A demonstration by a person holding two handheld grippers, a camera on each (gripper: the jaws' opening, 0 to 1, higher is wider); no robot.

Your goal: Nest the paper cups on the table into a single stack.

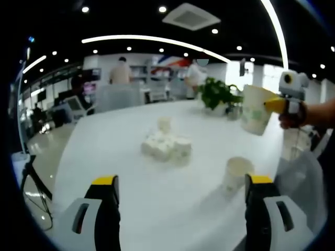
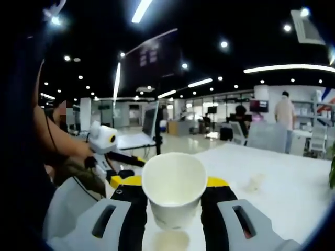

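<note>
Right tongs (image 2: 174, 196) clamp 1 paper cup (image 2: 174, 194) mouth-up, lifted for nesting; left tongs (image 1: 180, 191) gape apart beside the lower-right cup (image 1: 238, 175) on the desk (image 1: 125, 151).

The table (image 1: 131, 151) has a smooth, glossy white top that mirrors the ceiling lights. Between the right gripper's (image 2: 172, 201) jaws, the cup (image 2: 174, 188) looks like matt white paper. Both grippers have smooth plastic shells, the left gripper (image 1: 180, 201) included.
</note>
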